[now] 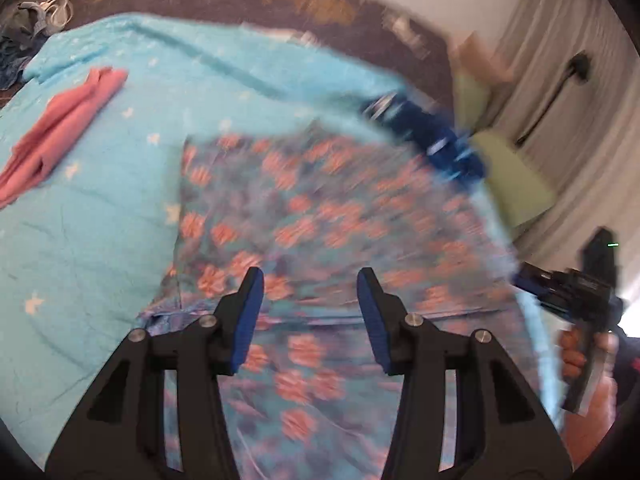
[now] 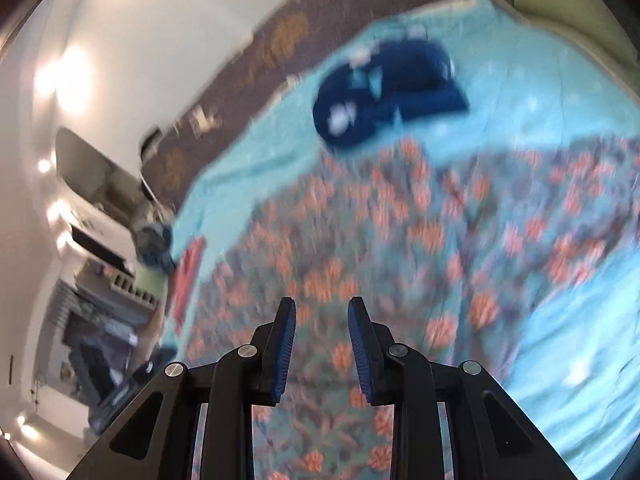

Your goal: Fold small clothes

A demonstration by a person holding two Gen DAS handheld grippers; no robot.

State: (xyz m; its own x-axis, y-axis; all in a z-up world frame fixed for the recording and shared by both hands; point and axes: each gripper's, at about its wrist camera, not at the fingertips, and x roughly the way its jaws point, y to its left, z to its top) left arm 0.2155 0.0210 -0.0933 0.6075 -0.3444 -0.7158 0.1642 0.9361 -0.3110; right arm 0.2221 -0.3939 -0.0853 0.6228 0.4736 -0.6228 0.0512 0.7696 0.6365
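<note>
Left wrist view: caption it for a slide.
Open left gripper above a floral blue-and-orange garment spread on a light blue starred blanket, folded pink cloth at left.

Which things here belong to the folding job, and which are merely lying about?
Job: floral garment, spread on the blue blanket; pink garment; navy garment; left gripper; right gripper.
Lying about: green cushion; wall cable.

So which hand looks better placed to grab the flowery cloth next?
Probably left: the left gripper hangs open by a seam of the flowery cloth; the right gripper is open over plain middle.
</note>
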